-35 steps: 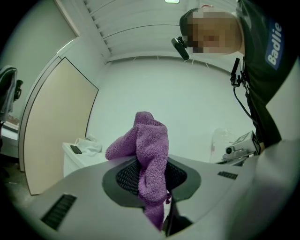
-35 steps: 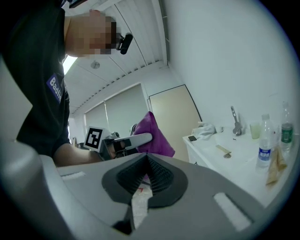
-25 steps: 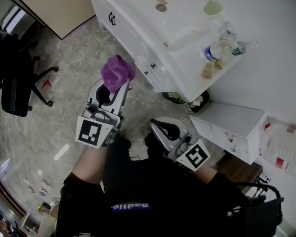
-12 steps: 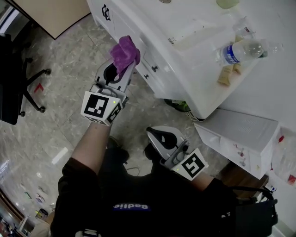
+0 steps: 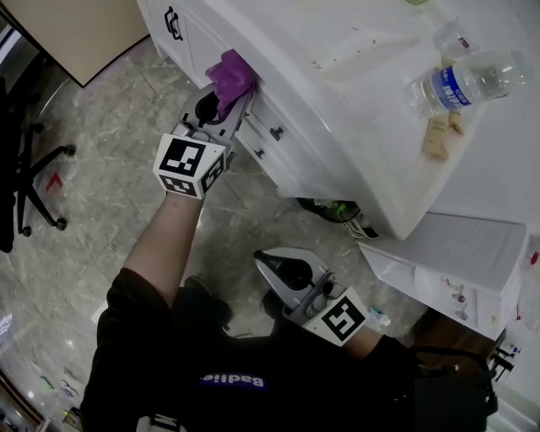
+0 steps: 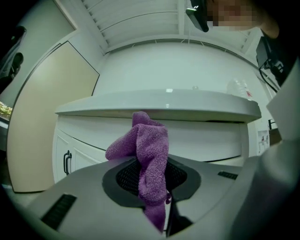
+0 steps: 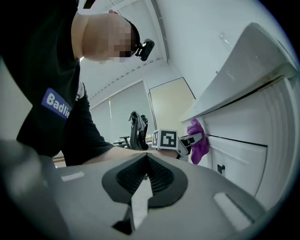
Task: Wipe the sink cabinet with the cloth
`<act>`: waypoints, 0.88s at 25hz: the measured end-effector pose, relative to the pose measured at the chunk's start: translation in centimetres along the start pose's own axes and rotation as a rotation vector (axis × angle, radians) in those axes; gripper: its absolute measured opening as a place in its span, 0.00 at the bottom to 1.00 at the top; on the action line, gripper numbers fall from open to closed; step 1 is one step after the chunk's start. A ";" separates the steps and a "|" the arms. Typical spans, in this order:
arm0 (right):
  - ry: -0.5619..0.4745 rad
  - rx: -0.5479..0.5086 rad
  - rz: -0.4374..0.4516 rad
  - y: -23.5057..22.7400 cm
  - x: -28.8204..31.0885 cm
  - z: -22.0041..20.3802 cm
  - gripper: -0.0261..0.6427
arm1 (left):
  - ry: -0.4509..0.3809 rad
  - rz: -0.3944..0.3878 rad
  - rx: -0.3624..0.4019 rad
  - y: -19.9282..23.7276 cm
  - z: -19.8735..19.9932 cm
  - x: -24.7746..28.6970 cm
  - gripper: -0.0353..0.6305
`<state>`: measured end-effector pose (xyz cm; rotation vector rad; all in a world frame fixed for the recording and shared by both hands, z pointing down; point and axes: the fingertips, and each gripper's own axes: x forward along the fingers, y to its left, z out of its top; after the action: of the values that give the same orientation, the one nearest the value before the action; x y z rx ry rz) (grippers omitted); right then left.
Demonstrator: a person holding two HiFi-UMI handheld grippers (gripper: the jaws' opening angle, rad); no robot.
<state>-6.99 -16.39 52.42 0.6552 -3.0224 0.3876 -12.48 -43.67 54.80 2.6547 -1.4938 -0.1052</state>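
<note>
My left gripper (image 5: 231,91) is shut on a purple cloth (image 5: 229,73). The cloth's bunched end sits against the white sink cabinet (image 5: 285,150), right under the countertop (image 5: 337,93) overhang, above a small black drawer pull (image 5: 276,132). In the left gripper view the cloth (image 6: 149,152) stands up between the jaws, close before the cabinet front (image 6: 206,140). My right gripper (image 5: 277,268) hangs low near the person's body, away from the cabinet, shut with nothing in it. The right gripper view shows the cloth (image 7: 199,143) from the side against the cabinet (image 7: 243,154).
A water bottle (image 5: 462,83) lies on the countertop beside small scraps. A bin (image 5: 336,209) stands on the marbled floor beside the cabinet, with a white box-shaped unit (image 5: 456,253) to its right. A black door handle (image 5: 173,23) and an office chair's base (image 5: 29,190) are further left.
The left gripper has carried the cloth forward from mid-air over the floor to the cabinet front. The right gripper has stayed low and shut.
</note>
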 end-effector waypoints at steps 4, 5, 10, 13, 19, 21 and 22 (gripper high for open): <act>-0.033 -0.037 -0.004 -0.9 -0.1 -2.4 0.03 | 0.002 -0.033 0.044 -0.3 -3.1 1.3 0.18; -0.046 -0.046 -0.008 -1.2 -0.1 -2.8 0.03 | -0.002 -0.035 0.045 -0.2 -3.8 1.5 0.18; -0.098 -0.093 -0.006 -1.9 -0.3 -5.1 0.03 | -0.026 -0.034 0.025 0.7 -7.1 2.0 0.18; -0.112 -0.111 -0.012 -2.2 -0.6 -6.0 0.03 | -0.044 -0.032 0.002 1.2 -9.0 2.1 0.18; -0.122 -0.138 -0.042 -2.6 -0.9 -7.5 0.03 | 0.062 -0.020 -0.051 1.5 -15.1 2.1 0.18; -0.121 -0.155 -0.037 -2.2 -0.8 -7.5 0.03 | 0.116 -0.030 -0.066 1.2 -17.4 1.9 0.18; -0.120 -0.161 -0.037 -2.1 -0.8 -7.5 0.03 | 0.144 -0.036 -0.070 1.1 -18.3 1.8 0.18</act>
<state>-5.64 -16.05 60.16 0.7463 -3.1047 0.1053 -10.52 -44.85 73.07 2.5744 -1.3727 0.0292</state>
